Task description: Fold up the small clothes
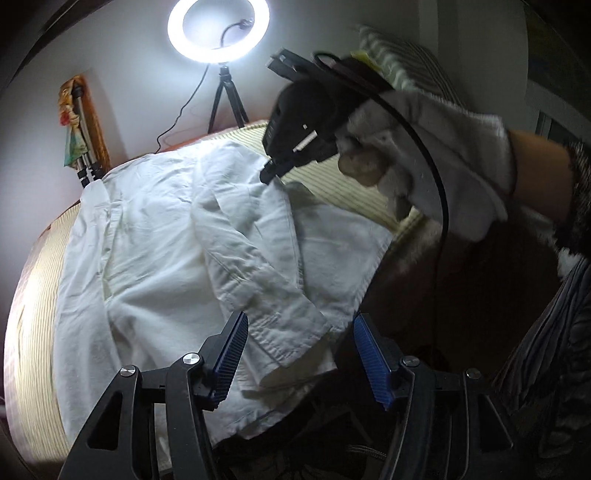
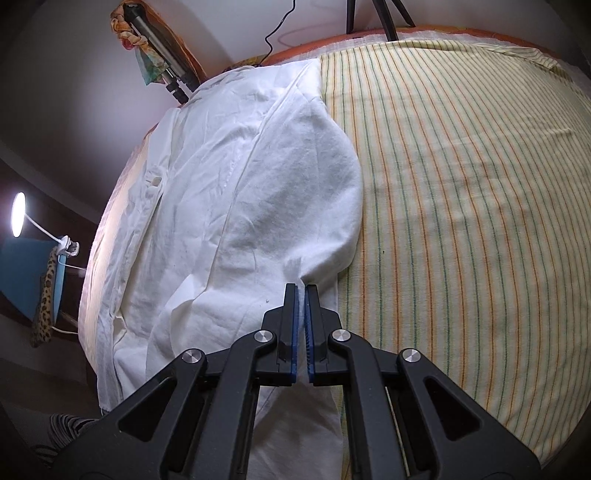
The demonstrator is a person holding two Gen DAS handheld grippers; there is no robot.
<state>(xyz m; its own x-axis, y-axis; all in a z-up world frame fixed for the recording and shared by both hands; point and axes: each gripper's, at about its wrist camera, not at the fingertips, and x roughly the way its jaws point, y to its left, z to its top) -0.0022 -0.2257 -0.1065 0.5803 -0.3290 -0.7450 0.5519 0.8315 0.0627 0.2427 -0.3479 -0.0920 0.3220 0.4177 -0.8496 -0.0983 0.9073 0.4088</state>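
Note:
A white button shirt [image 1: 155,236] lies spread on a bed with a striped sheet [image 2: 461,192]. One sleeve [image 1: 258,273] is folded across the body, its cuff near the bed's front edge. My left gripper [image 1: 299,332] is open and empty, its blue pads either side of the cuff and above it. My right gripper [image 2: 301,291] is shut on a fold of the shirt [image 2: 258,192] at its right edge and lifts it into a hump. In the left wrist view the right gripper [image 1: 271,173] shows in a white-gloved hand, tips on the shirt's far edge.
A ring light on a tripod [image 1: 218,33] stands behind the bed. A second tripod [image 2: 162,51] leans at the back left. A small lamp [image 2: 18,214] and a blue chair [image 2: 26,273] stand to the left. Bare striped sheet lies to the right of the shirt.

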